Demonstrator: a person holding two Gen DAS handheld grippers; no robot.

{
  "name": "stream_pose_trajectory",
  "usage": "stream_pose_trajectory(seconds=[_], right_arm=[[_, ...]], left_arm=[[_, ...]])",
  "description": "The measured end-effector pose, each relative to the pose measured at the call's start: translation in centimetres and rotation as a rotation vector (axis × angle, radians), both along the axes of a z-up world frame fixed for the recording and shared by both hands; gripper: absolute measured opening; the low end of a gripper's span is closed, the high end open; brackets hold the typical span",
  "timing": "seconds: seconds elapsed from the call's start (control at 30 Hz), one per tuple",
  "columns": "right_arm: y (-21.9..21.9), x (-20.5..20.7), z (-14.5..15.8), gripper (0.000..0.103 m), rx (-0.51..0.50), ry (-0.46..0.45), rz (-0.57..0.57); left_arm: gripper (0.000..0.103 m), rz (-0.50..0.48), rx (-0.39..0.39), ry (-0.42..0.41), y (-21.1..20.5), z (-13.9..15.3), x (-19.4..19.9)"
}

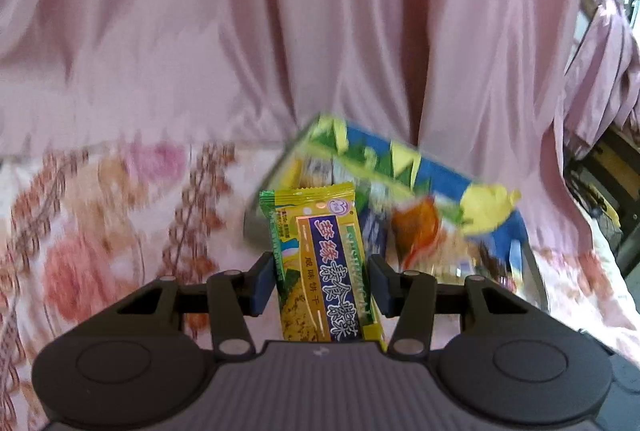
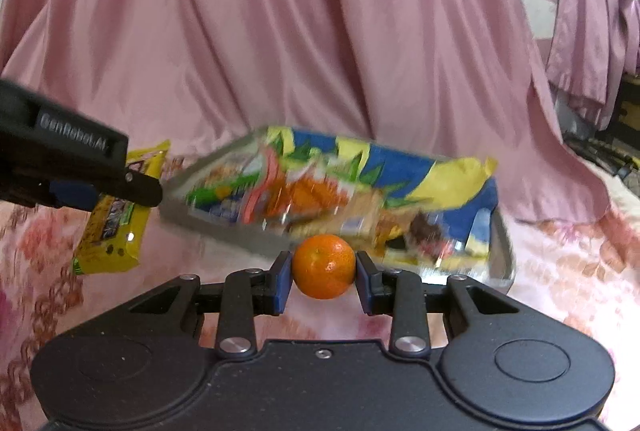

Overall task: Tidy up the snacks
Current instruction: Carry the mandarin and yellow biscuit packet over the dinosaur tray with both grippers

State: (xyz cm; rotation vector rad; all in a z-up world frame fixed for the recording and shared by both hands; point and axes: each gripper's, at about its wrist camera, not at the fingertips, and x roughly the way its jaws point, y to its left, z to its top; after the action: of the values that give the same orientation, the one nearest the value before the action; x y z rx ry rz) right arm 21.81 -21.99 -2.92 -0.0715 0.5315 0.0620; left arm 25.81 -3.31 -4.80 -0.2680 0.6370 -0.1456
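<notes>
Pink drapes back a floral bedcover (image 2: 60,311); ahead of both hand-held grippers, the tray (image 2: 502,255) seems mostly filled. Left hand-held gripper (image 1: 320,281) clasps a biscuit packet (image 1: 320,263), right hand-held gripper (image 2: 323,269) an orange (image 2: 323,261), both unplaced.

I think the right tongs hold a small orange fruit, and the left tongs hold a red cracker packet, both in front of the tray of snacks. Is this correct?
Not quite: the cracker packet in the left tongs is yellow and green, not red, as the left wrist view shows. The right tongs do hold the orange fruit in front of the tray.
</notes>
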Motion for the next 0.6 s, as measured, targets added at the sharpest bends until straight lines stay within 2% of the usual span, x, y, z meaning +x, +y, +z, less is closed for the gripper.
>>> stream_pose_trajectory(seconds=[0.17,0.27,0.33,0.47,0.6], right_arm=[[-1.8,1.7,1.6,0.035,0.003,-0.102,-0.042],[-3.5,3.6,2.0,0.035,0.052,-0.12,-0.101],[-4.5,4.8,1.9,0.035,0.045,-0.133,-0.124],[-6.0,6.8,1.2,0.035,0.068,-0.107,-0.158],[-6.1,8.1,-0.1,0.035,0.041,-0.058,-0.173]], left_arm=[[0.054,0.012,-0.041,-0.026,-0.2,1.9,2.9],[0.054,-0.013,0.002,-0.05,-1.8,2.8,5.7],[0.054,-0.041,0.026,-0.047,-3.2,2.7,7.5],[0.054,-0.06,0.05,0.005,-5.1,1.2,10.1],[0.054,-0.086,0.131,0.02,-6.5,-0.1,10.8]])
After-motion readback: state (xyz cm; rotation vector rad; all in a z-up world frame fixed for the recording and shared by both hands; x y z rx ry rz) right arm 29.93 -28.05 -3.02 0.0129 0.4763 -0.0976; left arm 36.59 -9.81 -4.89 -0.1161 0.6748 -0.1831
